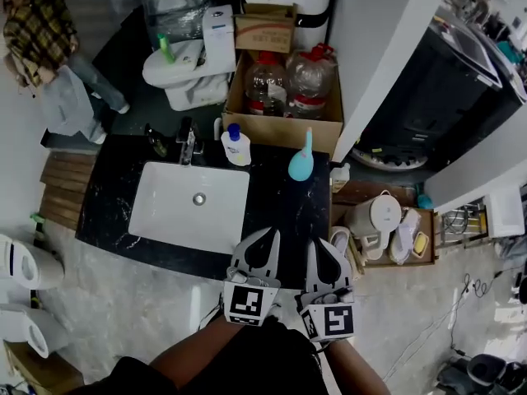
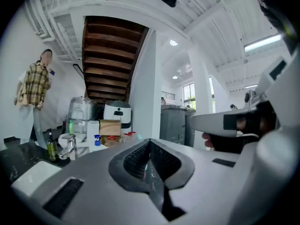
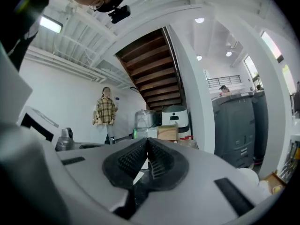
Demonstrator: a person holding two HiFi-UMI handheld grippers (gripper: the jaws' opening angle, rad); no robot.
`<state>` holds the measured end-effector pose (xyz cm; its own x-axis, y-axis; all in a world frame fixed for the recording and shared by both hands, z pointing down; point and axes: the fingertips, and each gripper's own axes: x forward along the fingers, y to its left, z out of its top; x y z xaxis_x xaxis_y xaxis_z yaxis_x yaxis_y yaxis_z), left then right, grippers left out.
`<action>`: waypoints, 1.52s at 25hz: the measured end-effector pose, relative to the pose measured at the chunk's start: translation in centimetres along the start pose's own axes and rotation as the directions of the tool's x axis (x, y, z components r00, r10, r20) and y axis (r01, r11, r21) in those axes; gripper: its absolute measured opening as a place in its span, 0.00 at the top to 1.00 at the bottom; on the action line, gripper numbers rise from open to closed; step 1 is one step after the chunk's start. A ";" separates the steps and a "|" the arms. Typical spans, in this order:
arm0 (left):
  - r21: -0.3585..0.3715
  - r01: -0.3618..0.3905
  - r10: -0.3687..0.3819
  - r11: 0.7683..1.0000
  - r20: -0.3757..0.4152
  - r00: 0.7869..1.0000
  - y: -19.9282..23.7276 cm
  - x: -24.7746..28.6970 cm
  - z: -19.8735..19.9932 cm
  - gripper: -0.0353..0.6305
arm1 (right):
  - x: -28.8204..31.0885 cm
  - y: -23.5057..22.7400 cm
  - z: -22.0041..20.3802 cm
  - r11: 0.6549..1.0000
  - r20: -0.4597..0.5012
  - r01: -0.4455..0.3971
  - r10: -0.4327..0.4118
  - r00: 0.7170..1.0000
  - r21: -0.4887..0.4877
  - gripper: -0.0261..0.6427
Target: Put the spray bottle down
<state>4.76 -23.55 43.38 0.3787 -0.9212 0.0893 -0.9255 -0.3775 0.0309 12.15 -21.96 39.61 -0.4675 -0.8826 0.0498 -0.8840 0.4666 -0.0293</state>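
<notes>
1. Spray bottle (image 1: 236, 146): stands upright on the far strip of the surface (image 1: 280, 212), just right of the faucet (image 1: 188, 142), beyond the far-right corner of the sink (image 1: 165, 212). Nothing touches it.
2. Left hand-held gripper (image 1: 265, 239): jaws together, nothing between them. Right hand-held gripper (image 1: 321, 249): same, empty. Both sit at the near edge, well apart from the bottle.
3. Judgement: put-down looks done; base seems flat, no lean.
4. If it needs re-seating: come in level from the near side, grip the body below the trigger head, let go only once the base is fully down.
5. Tip hazards: teal bottle (image 1: 301, 163) to its right, the sink to its near left.
</notes>
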 end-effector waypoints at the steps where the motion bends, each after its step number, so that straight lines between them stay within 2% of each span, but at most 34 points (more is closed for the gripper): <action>1: -0.001 -0.013 0.013 1.000 0.015 1.000 -0.3 -1.3 0.5 0.93 | -0.8 0.6 0.1 1.000 0.005 -0.007 0.007 1.000 -0.016 0.94; 4: -0.013 -0.032 0.033 0.999 0.057 0.998 -1.0 -4.5 1.7 0.93 | -2.6 2.1 0.0 1.000 0.013 -0.009 0.009 1.000 -0.013 0.94; 7: -0.010 -0.029 0.029 1.000 0.015 0.999 -0.9 -6.8 1.4 0.93 | -3.7 3.8 0.4 0.999 0.027 -0.008 0.009 1.000 -0.038 0.94; 9: -0.010 -0.027 0.028 1.000 0.017 0.999 -0.4 -8.0 1.8 0.93 | -4.0 5.0 1.0 0.997 0.042 0.007 -0.003 0.999 -0.077 0.94; 17: 0.029 0.005 -0.008 1.000 0.105 0.994 1.5 -10.3 4.9 0.93 | -3.6 8.2 2.3 0.998 0.043 0.061 -0.060 0.997 -0.028 0.94; 21: -0.012 -0.012 0.013 1.000 0.133 0.991 2.9 -11.4 5.2 0.93 | -3.2 10.2 2.3 0.997 0.038 0.058 -0.056 0.998 -0.055 0.94; 28: -0.037 0.009 -0.003 0.999 0.145 0.989 2.9 -12.0 5.6 0.93 | -4.0 10.6 2.6 0.993 0.034 0.081 -0.078 0.996 -0.083 0.94; 38: -0.033 0.037 -0.031 0.999 0.159 0.987 1.7 -12.8 5.5 0.93 | -5.6 10.4 2.5 0.986 0.035 0.122 -0.119 0.992 -0.110 0.94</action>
<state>-1.60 -12.94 36.86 0.4030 -0.9124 -0.0712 -0.9107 -0.4075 0.0673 5.62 -12.32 36.54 -0.3591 -0.9331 0.0176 -0.9292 0.3592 0.0867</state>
